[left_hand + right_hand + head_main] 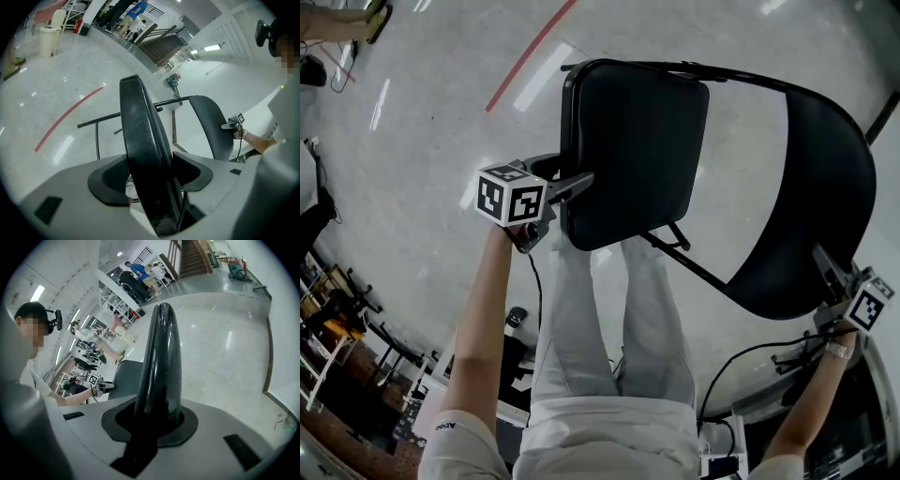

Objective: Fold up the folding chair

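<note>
**Both grippers hold the folding chair by its edges**

The folding chair (787,262) is in front of the person, above a grey polished floor (431,131) that has a red line (530,54) on it. In the head view its padded black seat (637,150) is on the left side and its curved black backrest (834,169) is on the right side. Thin black frame tubes (689,261) run between the two parts.

The left gripper (572,187) is at the left edge of the seat. In the left gripper view the thick seat edge (140,140) stands between the two jaws. The jaws are wide apart, and they press on it from both sides.

The right gripper (820,264) is at the lower right edge of the backrest. In the right gripper view the thin backrest edge (161,357) fills the narrow gap between the jaws, and the jaws are closed on it.

Each gripper view also shows the other gripper far off, on the other part of the chair. The person's legs, in light trousers (609,319), are under the seat.
</note>
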`<state>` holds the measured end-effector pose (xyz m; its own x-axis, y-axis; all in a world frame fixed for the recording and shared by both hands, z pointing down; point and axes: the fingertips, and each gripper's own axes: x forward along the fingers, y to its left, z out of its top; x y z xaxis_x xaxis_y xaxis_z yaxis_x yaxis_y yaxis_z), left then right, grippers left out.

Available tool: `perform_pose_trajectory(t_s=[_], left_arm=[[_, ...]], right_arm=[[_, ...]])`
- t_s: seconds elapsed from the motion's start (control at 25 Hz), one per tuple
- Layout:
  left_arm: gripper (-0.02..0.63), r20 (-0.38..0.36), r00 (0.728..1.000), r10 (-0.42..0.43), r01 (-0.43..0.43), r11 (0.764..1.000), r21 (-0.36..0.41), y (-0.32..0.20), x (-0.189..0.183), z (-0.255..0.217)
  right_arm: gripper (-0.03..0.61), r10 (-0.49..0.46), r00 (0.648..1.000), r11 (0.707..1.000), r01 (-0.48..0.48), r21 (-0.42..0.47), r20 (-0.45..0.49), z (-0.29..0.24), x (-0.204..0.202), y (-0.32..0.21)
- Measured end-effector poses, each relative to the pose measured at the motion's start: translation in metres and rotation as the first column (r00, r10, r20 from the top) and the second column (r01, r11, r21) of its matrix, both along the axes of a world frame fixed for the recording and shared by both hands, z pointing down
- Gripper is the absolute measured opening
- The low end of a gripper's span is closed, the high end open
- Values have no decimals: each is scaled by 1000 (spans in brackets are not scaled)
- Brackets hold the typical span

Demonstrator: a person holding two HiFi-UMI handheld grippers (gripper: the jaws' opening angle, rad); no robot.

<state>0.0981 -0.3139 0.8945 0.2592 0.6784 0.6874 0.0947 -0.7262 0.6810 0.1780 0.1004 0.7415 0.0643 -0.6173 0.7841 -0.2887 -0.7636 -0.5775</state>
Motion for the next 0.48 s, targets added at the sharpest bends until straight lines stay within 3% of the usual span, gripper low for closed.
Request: perform_pose_trajectory(t_s=[0.2, 0.48], left_arm=[[298, -5, 999, -46, 46, 994, 100, 13, 1, -19], [297, -42, 997, -70, 75, 987, 139, 43, 11, -49]], right_arm=[[75, 11, 1000, 998, -10, -55, 6, -25, -3, -14], [75, 15, 1000, 989, -17, -146, -15, -57, -6, -33]])
